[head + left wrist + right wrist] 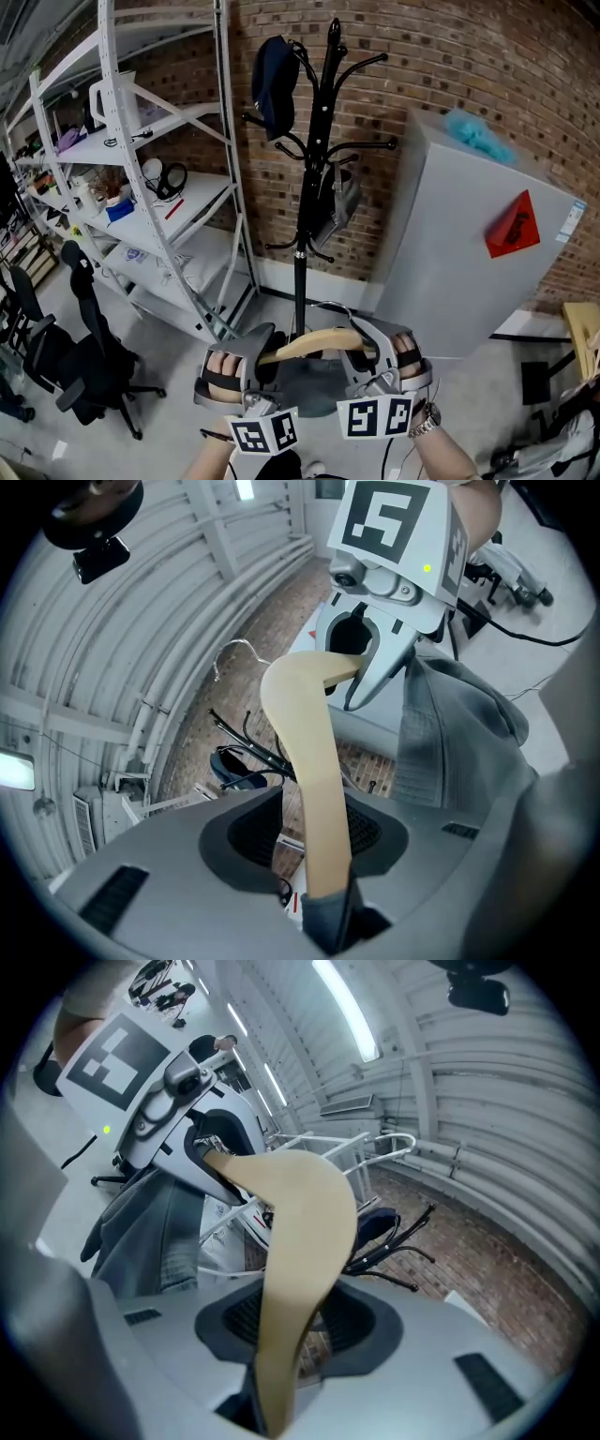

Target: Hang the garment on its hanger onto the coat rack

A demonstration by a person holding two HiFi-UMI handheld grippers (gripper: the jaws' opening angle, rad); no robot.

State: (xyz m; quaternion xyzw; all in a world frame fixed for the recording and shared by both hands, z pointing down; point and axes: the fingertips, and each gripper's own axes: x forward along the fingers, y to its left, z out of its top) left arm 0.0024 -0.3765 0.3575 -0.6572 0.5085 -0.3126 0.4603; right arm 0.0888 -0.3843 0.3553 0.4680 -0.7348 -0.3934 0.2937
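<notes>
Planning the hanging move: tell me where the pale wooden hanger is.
Low centre in the head view, the pale wooden hanger spans the left gripper and right gripper, each clamped on one end, before the black coat rack.

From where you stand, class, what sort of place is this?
Probably a lab or workshop room: bare brick wall, white metal shelving loaded with equipment, black office chairs.

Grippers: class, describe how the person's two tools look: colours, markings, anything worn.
Both the left gripper and right gripper are light grey plastic with dark-padded fingers. Each carries a white cube with black square markers. A metal wristwatch sits on the right wrist.
</notes>
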